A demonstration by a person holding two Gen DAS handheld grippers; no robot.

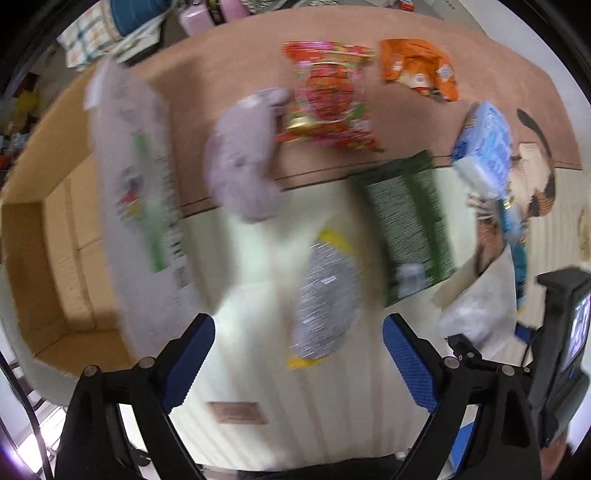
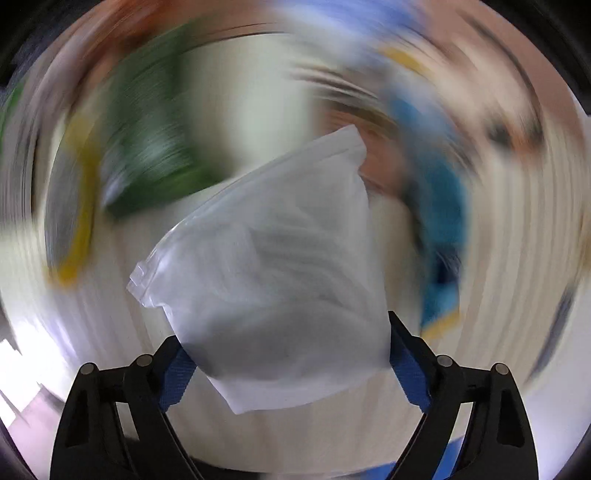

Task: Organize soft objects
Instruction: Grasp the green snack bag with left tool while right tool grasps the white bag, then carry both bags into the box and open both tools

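Observation:
In the left wrist view my left gripper (image 1: pixel 299 354) is open and empty above a silver and yellow packet (image 1: pixel 327 302) on the cream mat. Beyond lie a green packet (image 1: pixel 406 221), a lilac plush (image 1: pixel 243 155), a red snack bag (image 1: pixel 332 99), an orange bag (image 1: pixel 419 68) and a blue and white pack (image 1: pixel 484 147). A long white pack (image 1: pixel 140 192) is blurred over the open cardboard box (image 1: pixel 48 258) at left. My right gripper (image 2: pixel 291 365) is shut on a white translucent zip bag (image 2: pixel 280 273), also seen at right in the left view (image 1: pixel 476 306).
A brown rug (image 1: pixel 498 74) covers the far floor. A patterned cushion (image 1: pixel 99 33) and pink items lie beyond it. The right wrist view is heavily blurred, with green (image 2: pixel 147 140), yellow and blue (image 2: pixel 443 206) shapes behind the bag.

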